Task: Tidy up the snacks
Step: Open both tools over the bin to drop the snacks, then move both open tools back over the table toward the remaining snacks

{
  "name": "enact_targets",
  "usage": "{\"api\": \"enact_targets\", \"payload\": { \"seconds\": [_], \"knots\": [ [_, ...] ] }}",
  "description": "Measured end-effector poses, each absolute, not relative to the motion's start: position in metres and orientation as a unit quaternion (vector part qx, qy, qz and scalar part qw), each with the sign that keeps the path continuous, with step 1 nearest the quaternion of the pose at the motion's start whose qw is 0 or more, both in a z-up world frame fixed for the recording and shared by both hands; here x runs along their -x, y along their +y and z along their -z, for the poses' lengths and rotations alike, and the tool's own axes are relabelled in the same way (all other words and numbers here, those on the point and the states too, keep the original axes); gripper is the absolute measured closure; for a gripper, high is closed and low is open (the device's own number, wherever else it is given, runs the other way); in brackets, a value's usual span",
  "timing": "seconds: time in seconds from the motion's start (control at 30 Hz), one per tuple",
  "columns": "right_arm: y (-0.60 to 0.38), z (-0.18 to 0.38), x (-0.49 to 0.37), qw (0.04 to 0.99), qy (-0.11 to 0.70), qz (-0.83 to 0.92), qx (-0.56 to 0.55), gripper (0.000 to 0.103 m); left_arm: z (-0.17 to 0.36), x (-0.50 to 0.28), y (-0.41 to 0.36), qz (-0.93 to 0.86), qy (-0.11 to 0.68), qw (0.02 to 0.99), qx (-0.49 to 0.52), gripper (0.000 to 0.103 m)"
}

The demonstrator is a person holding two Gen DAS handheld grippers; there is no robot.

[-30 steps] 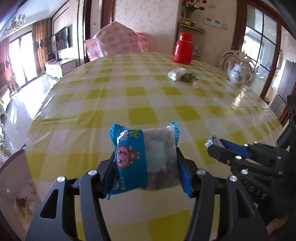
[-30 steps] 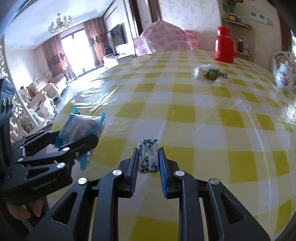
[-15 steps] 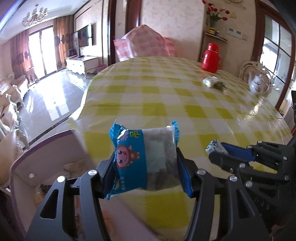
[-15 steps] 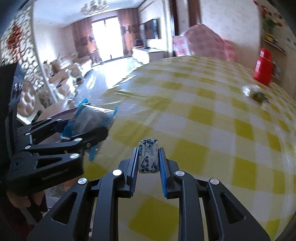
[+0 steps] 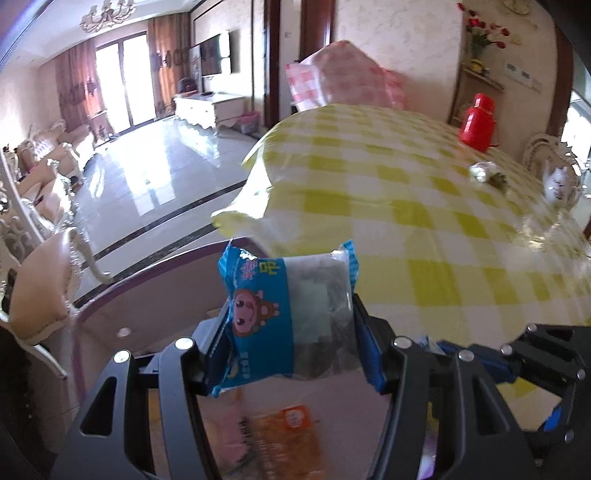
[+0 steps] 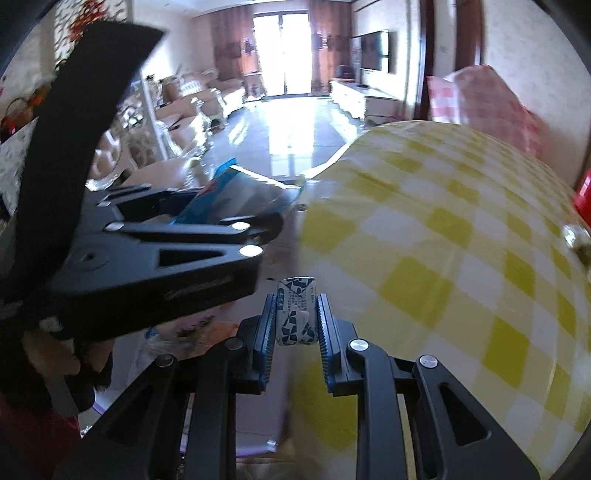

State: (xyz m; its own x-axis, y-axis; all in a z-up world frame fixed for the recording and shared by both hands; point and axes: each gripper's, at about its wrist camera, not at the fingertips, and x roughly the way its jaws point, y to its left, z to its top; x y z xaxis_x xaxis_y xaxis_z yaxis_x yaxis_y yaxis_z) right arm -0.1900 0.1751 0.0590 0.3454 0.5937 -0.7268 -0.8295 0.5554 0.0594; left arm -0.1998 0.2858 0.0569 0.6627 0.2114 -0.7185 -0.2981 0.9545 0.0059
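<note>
Yellow-checked tablecloth (image 5: 424, 206) ends at its near edge; my left gripper (image 5: 291, 332) clamps the blue snack packet (image 5: 288, 314) beyond it, over a pink bin (image 5: 122, 306), probably for dropping. From the right wrist, my right gripper (image 6: 297, 319) pinches a small patterned candy (image 6: 296, 314) beside that edge.

A home: sofas (image 5: 55, 162), chandelier (image 5: 107, 14), television (image 5: 210, 55) and checked-cloth dining table (image 5: 424, 206).

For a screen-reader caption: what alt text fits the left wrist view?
The left claw grips a blue snack packet above a purple-rimmed bin beside a yellow-checked table. A red flask stands far back.
</note>
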Motion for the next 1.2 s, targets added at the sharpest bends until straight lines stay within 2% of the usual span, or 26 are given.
{"api": "enact_targets", "payload": {
  "seconds": [0.2,0.23,0.27,0.37,0.43,0.63,0.73,0.87,1.0,1.2],
  "knots": [
    [0.21,-0.052,0.218,0.758,0.364,-0.512,0.176,0.081,-0.058,0.211,0.314,-0.19,0.403,0.895,0.038,0.042],
    [0.214,-0.05,0.221,0.747,0.364,-0.528,0.173,0.081,-0.058,0.212,0.32,-0.207,0.406,0.89,0.035,0.039],
    [0.217,-0.049,0.225,0.737,0.366,-0.542,0.172,0.075,-0.057,0.213,0.325,-0.224,0.405,0.886,0.032,0.032],
    [0.213,-0.051,0.23,0.738,0.351,-0.552,0.166,0.043,-0.061,0.215,0.332,-0.307,0.393,0.867,-0.001,0.013],
    [0.201,-0.055,0.223,0.752,0.346,-0.536,0.164,0.042,-0.065,0.219,0.331,-0.328,0.381,0.864,-0.016,0.002],
    [0.139,-0.064,0.173,0.797,0.365,-0.469,0.106,0.039,-0.065,0.211,0.316,-0.309,0.379,0.872,-0.02,0.002],
    [0.098,-0.064,0.15,0.82,0.369,-0.428,0.087,0.032,-0.067,0.198,0.296,-0.303,0.381,0.873,-0.018,0.002],
    [0.043,-0.057,0.118,0.847,0.379,-0.368,0.058,0.03,-0.08,0.17,0.25,-0.214,0.378,0.9,0.04,0.002],
    [-0.025,-0.048,0.081,0.878,0.387,-0.279,0.032,0.028,-0.093,0.113,0.179,-0.057,0.372,0.92,0.104,0.002],
    [-0.129,-0.03,0.018,0.9,0.403,-0.163,-0.043,0.028,-0.068,-0.005,0.083,0.013,0.369,0.922,0.118,0.002]
  ]
}}
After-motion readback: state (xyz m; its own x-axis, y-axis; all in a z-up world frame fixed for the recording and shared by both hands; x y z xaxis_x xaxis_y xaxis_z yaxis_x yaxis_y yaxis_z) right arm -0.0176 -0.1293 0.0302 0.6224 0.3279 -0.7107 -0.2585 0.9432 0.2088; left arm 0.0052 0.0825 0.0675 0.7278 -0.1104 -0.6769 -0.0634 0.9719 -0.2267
